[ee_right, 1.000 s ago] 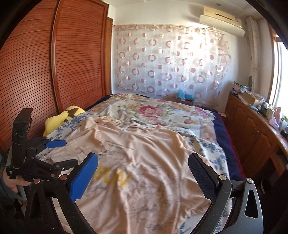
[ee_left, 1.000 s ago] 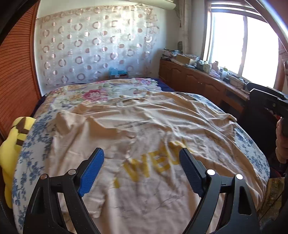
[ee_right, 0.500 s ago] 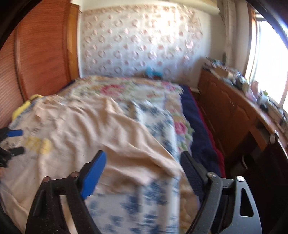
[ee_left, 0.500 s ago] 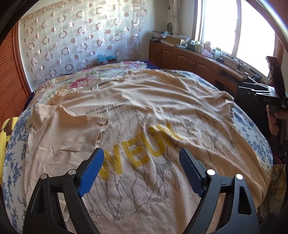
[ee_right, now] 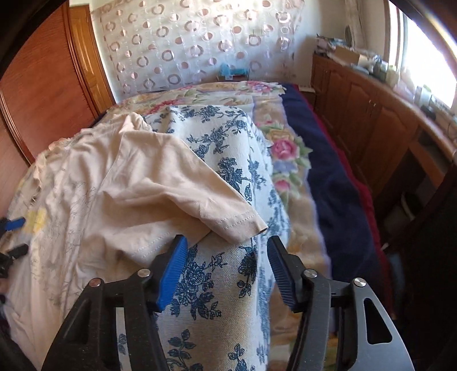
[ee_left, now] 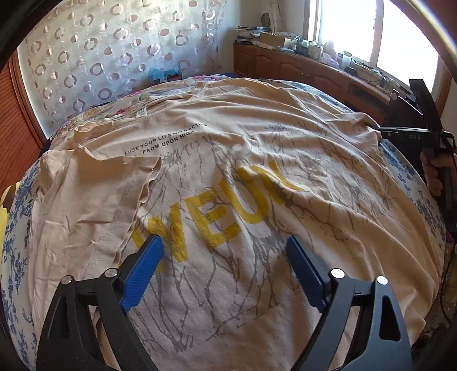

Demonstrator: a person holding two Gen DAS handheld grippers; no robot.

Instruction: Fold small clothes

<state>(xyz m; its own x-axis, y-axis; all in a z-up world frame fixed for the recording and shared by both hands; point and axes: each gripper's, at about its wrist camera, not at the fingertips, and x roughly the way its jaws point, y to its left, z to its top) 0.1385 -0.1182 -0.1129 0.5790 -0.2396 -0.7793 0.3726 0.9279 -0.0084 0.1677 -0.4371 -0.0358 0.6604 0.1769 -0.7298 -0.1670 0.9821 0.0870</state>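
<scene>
Left hand-held gripper [ee_left: 224,251]: we hold it wide apart above the T-shirt [ee_left: 228,177], empty.
Right hand-held gripper [ee_right: 227,258]: ours, jaws just narrowing, half-spread at the sleeve [ee_right: 228,217], not gripping.

Both cameras ride the tools, tilted down, close over the bed [ee_right: 337,182]. Left looks across the T-shirt [ee_left: 257,159]; right faces its sleeve [ee_right: 182,182]. Both share the circle-patterned curtain [ee_left: 114,57].

This is a home bedroom. A bed [ee_right: 337,182] with floral covers fills the middle of both views, a ring-patterned curtain [ee_right: 182,42] hangs at the top, and a slatted wooden wardrobe [ee_right: 42,85] stands upper left. Cluttered wooden cabinets [ee_left: 300,68] run under a bright window [ee_left: 357,25], upper right.
</scene>
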